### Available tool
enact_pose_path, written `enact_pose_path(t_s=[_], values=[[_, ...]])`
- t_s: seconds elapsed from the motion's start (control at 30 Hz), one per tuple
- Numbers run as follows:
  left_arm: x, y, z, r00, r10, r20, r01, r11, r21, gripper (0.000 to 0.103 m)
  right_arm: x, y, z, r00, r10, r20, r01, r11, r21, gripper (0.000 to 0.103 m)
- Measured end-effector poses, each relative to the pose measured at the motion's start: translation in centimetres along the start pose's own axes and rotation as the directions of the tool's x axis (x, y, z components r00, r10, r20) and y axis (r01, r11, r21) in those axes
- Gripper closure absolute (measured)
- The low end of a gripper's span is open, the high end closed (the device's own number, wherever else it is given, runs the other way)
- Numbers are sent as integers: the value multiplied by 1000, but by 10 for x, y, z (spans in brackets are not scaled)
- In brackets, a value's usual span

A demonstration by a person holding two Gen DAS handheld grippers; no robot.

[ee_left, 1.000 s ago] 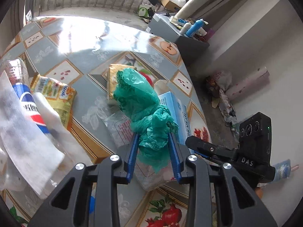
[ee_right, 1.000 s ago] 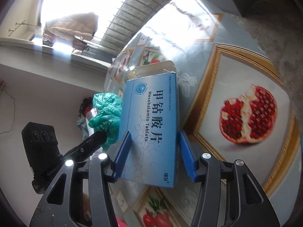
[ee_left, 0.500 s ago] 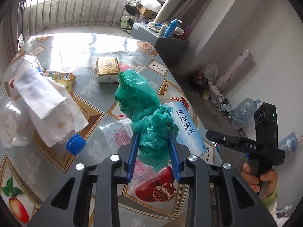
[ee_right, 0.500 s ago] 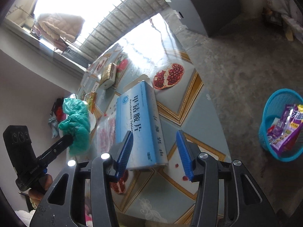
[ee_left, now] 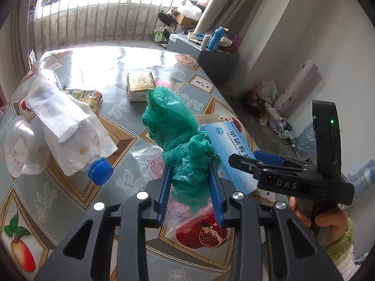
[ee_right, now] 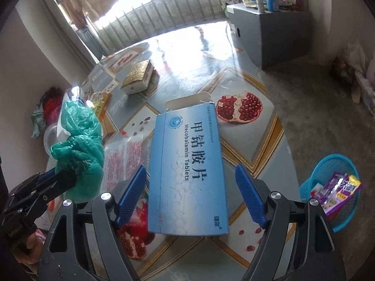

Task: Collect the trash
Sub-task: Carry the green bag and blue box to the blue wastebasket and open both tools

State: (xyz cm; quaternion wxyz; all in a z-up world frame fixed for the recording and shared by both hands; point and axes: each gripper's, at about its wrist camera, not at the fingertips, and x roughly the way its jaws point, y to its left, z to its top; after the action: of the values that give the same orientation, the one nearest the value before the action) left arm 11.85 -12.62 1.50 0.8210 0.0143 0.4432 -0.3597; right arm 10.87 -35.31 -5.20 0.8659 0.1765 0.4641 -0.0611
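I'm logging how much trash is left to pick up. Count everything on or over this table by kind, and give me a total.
Boxes: 2, blue box and gold box
Bags: 1, green bag
Packets: 2, yellow packet and clear packet
Bottles: 1, bottle
Paper towels: 1, paper towel
Cups: 1, clear cup
Total: 8

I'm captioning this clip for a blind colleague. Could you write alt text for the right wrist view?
The right gripper stands open around a blue tablet box, its jaws having just opened and clear of the box's sides, above a fruit-patterned table. At left the left gripper clamps a green plastic bag; a blue basket of wrappers sits on the floor at right.
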Motion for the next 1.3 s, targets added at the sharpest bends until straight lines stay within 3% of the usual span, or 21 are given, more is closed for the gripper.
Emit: enact_pose_path(t_s=[0.23, 0.37, 0.53, 0.73, 1.03, 1.3], values=[[0, 7, 10, 1000, 16, 16, -16, 1000, 2, 73, 21, 3, -3, 999, -21, -36, 21, 1000, -19, 31], [-2, 8, 16, 999, 25, 34, -25, 1000, 14, 73, 22, 4, -5, 1000, -31, -6, 31, 999, -10, 35], [-1, -2, 24, 998, 53, 34, -55, 997, 58, 73, 10, -11, -10, 998, 52, 44, -55, 995, 79, 37], [-9, -21, 30, 993, 102, 58, -106, 991, 76, 73, -18, -40, -17, 980, 149, 134, -173, 964, 201, 38], [-15, -60, 40, 988, 129, 84, -138, 984, 116, 73, -59, -72, -30, 947, 195, 257, -264, 926, 270, 38], [-8, -105, 46, 992, 99, 80, -113, 976, 185, 73, -74, -95, -39, 928, 205, 311, -304, 900, 313, 37]])
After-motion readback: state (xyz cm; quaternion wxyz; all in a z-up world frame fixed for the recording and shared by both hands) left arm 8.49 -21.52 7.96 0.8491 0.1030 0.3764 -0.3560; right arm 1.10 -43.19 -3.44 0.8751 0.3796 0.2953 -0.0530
